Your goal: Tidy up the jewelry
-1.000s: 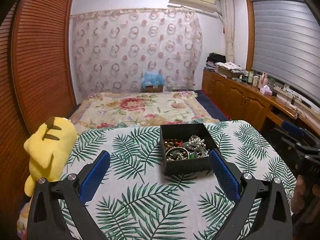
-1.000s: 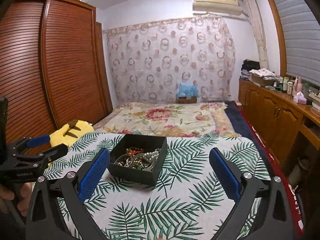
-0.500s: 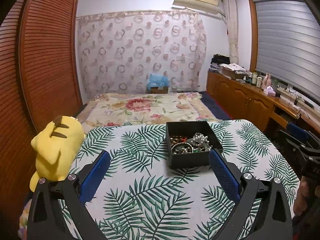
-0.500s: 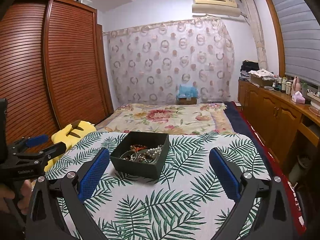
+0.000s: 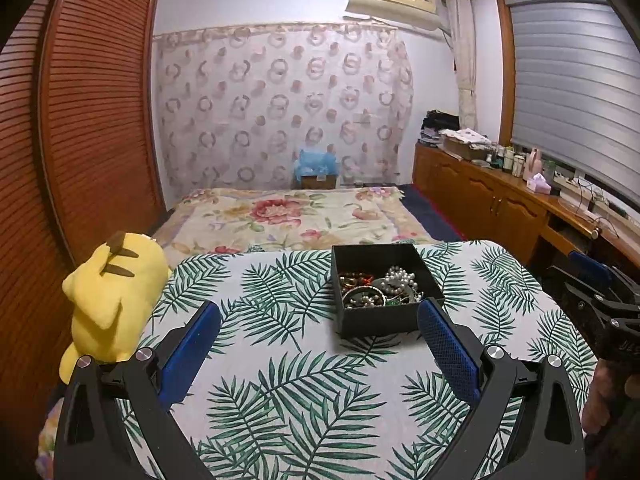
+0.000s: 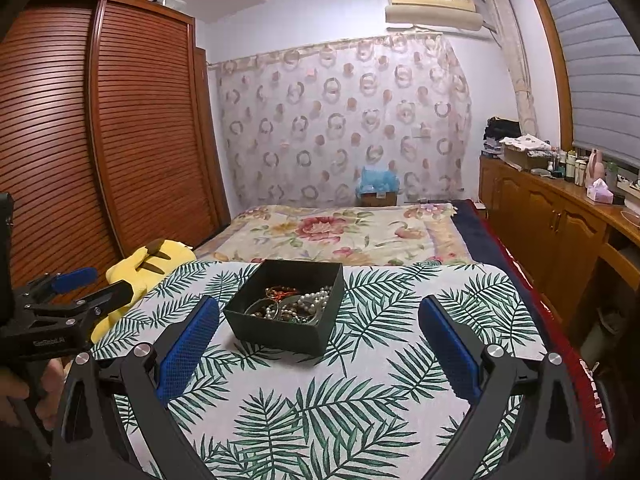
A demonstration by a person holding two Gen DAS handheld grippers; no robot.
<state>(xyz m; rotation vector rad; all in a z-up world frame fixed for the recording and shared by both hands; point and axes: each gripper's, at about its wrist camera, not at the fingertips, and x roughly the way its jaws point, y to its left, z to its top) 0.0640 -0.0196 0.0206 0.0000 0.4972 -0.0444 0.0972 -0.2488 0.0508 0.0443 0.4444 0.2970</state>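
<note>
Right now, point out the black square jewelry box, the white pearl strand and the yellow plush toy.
black square jewelry box (image 5: pixel 378 322), left wrist view, front wall.
white pearl strand (image 5: pixel 398 278), left wrist view, bead cluster.
yellow plush toy (image 5: pixel 114 292), left wrist view, body.

Leaf-print table (image 5: pixel 304 392) (image 6: pixel 360 408) bearing an open black box (image 5: pixel 380 320) (image 6: pixel 280 332) of jewelry (image 5: pixel 376 288) (image 6: pixel 292 304).

A home bedroom: a bed (image 5: pixel 288 216) under a floral blanket, a slatted wooden wardrobe (image 6: pixel 132 128), patterned curtains (image 6: pixel 340 120) and a wall air conditioner (image 5: pixel 392 0).

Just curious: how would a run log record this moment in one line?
left gripper: open, empty | right gripper: open, empty | black square jewelry box: untouched
</note>
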